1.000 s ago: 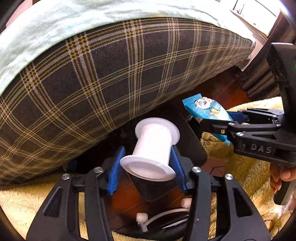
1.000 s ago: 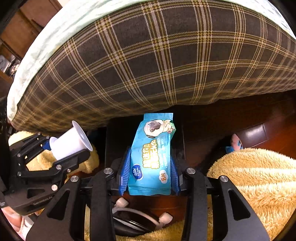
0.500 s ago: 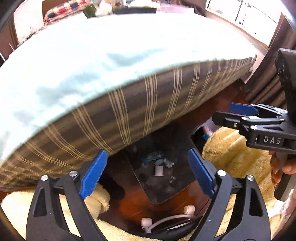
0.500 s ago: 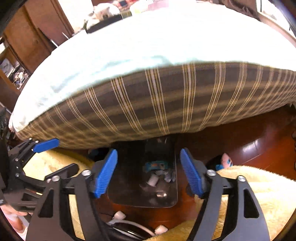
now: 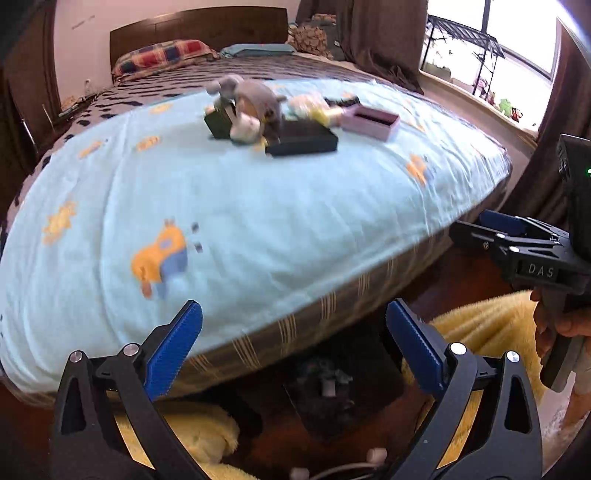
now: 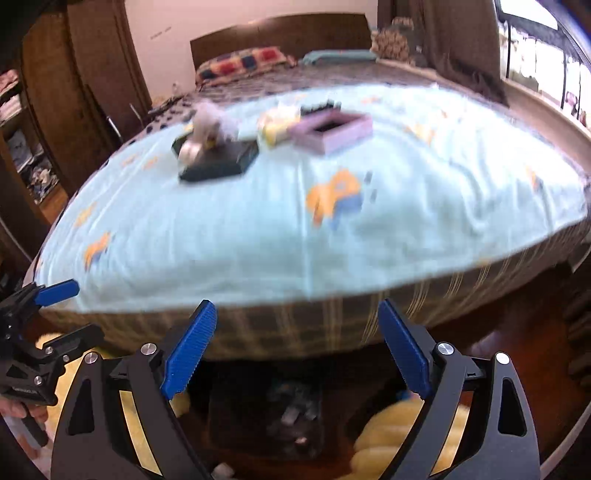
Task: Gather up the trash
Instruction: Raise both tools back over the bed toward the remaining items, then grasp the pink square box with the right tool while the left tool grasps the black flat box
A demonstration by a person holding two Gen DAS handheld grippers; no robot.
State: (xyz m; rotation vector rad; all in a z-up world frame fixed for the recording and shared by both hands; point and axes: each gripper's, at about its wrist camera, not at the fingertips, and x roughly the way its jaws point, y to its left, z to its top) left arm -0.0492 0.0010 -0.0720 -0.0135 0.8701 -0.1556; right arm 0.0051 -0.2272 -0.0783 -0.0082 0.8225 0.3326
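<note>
1. A home bedroom: a bed [image 5: 240, 206] under a pale blue cartoon-print sheet fills mid-frame.
2. Dark wooden headboard [image 5: 199, 31] and a checked pillow [image 5: 162, 55] sit at upper centre.
3. A plush toy [image 5: 251, 107] lies on the sheet.
4. Brown curtains [image 5: 380, 40] flank a bright window [image 5: 491, 48], upper right.
5. Yellow fluffy rug [image 5: 476, 325] on wooden floor, lower right.

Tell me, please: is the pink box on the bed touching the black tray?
Cannot tell. In the left wrist view the pink box and the black tray sit close, corner to corner, but motion blur hides whether a gap remains. The right wrist view is blurred too.
</note>
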